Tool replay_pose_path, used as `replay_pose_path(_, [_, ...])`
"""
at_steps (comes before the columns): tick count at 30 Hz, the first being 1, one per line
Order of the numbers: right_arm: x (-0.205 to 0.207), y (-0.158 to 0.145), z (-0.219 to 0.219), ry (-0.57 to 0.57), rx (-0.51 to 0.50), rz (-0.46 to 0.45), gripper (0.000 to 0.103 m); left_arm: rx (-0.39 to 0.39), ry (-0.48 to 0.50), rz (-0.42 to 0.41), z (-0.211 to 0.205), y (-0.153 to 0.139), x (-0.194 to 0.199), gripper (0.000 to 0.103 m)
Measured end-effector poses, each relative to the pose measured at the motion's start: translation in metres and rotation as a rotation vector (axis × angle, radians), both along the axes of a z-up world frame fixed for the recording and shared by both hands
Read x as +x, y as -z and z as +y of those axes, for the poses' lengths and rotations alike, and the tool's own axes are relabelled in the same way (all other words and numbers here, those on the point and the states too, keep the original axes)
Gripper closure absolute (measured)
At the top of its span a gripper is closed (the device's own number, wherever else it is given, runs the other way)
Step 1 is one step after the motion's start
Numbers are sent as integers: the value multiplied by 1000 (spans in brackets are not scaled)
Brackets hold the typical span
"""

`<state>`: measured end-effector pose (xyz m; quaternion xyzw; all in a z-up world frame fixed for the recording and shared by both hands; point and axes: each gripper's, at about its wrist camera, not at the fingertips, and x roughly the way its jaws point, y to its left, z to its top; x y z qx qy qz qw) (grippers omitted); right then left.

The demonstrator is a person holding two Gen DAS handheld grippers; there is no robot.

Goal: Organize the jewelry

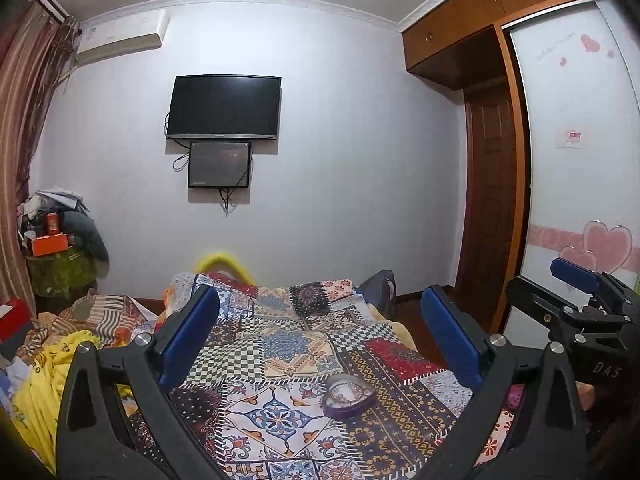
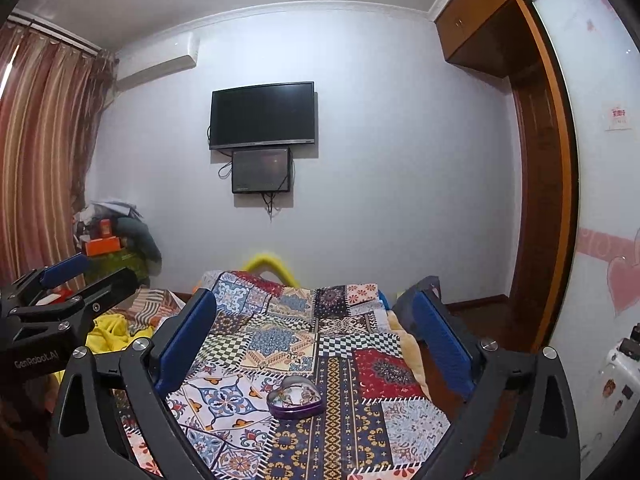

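Between the spread blue pads of our left hand-held gripper (image 1: 320, 336) lies a heart-shaped purple box (image 1: 349, 395) on the patchwork bedspread (image 1: 280, 344); it likewise sits between our right hand-held gripper (image 2: 316, 340), also spread, nothing pinched. Only the right view shows a white case (image 2: 618, 364) beyond its right finger; ahead hangs a television (image 1: 224, 107)

A pale wall (image 1: 320, 80) faces the bed (image 1: 280, 340), which lies under a patchwork quilt (image 2: 304, 340), with a dark television (image 1: 224, 106) at 12 o'clock and a smaller screen (image 1: 219, 164) just below it. At 10 o'clock hang striped curtains (image 2: 40, 140) and an air conditioner (image 1: 120, 36). At 2 o'clock stands a wooden wardrobe (image 1: 480, 12), its white door (image 1: 580, 140) decorated with pink hearts.
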<state>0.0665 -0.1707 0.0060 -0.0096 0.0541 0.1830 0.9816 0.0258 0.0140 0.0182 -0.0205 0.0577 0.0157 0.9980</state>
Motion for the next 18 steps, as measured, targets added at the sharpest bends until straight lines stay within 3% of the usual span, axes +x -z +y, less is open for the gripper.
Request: replay_pose_path(18, [-1,3,-5,-1,-1,23,5,-4,-4,17,2,4,5,1])
